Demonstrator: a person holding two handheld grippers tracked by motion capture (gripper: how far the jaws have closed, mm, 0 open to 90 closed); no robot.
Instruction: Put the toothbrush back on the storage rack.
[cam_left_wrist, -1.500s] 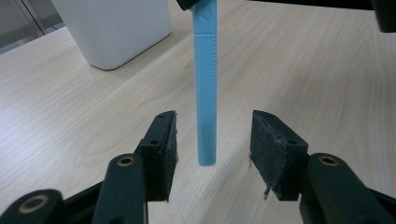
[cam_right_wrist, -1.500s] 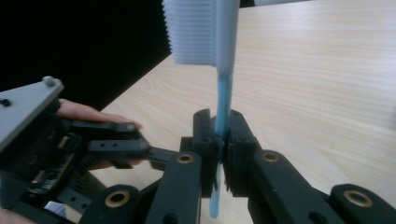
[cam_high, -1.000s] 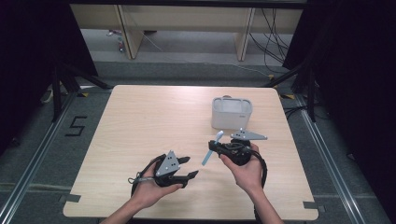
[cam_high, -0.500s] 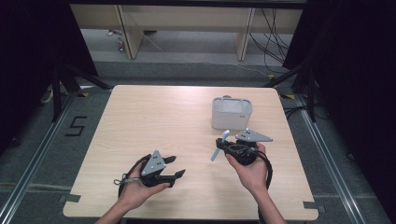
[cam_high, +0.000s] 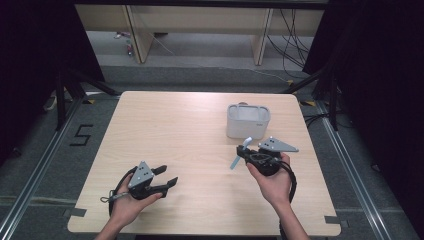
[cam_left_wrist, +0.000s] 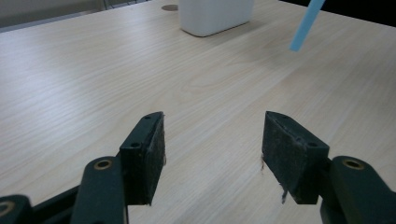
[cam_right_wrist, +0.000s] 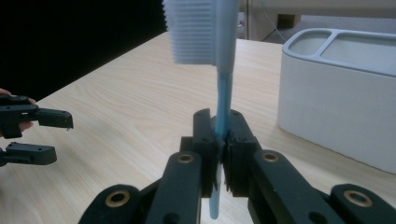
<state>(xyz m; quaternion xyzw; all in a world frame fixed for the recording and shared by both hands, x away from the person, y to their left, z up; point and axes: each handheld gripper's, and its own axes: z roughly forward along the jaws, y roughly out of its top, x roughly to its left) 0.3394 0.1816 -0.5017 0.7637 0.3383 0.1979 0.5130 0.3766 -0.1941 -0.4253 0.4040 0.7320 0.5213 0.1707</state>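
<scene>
Left gripper (cam_high: 167, 176) has backed off to near-left of table (cam_high: 165, 125) since a second ago; jaws just been opening, now spread, nothing between them. Right gripper (cam_high: 243, 152) hardly shifted, jaws pinching light-blue toothbrush (cam_right_wrist: 219, 60) by handle, brush head up, above table just near of white holder (cam_high: 248, 121). Judgement: hand-over looks done; toothbrush rests with right gripper alone, holder likely next. Count: one toothbrush, one holder with two compartments, two grippers.
</scene>
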